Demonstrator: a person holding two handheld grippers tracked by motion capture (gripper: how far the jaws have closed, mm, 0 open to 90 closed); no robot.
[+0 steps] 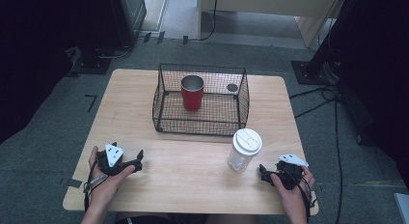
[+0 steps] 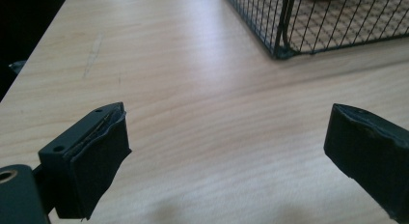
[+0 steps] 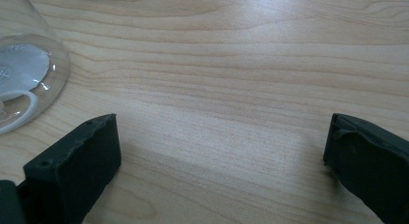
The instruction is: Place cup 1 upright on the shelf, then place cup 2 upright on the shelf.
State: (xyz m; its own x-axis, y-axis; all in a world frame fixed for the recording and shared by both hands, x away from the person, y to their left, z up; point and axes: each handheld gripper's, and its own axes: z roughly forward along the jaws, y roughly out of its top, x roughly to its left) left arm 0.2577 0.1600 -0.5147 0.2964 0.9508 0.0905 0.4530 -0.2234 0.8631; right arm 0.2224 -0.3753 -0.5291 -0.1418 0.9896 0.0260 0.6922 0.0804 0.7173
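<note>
A black wire basket (image 1: 166,121) stands at the middle of the wooden table (image 1: 193,171), and a red cup (image 1: 192,93) stands upright inside it. In front of the basket's right corner is a clear plastic cup with a white lid (image 1: 244,149). My left gripper (image 1: 138,159) rests low at the table's front left, open, with bare wood between its jaws (image 2: 226,151). My right gripper (image 1: 263,172) sits at the front right, just right of the clear cup, open and empty (image 3: 222,156). The clear cup's base (image 3: 29,74) lies left of its jaws, apart from them.
The basket's near corner (image 2: 284,50) lies ahead and right of the left gripper. A dark round thing (image 1: 232,87) lies in the basket's back right. Cables (image 1: 318,96) and stand bases (image 1: 308,72) lie on the grey floor around the table.
</note>
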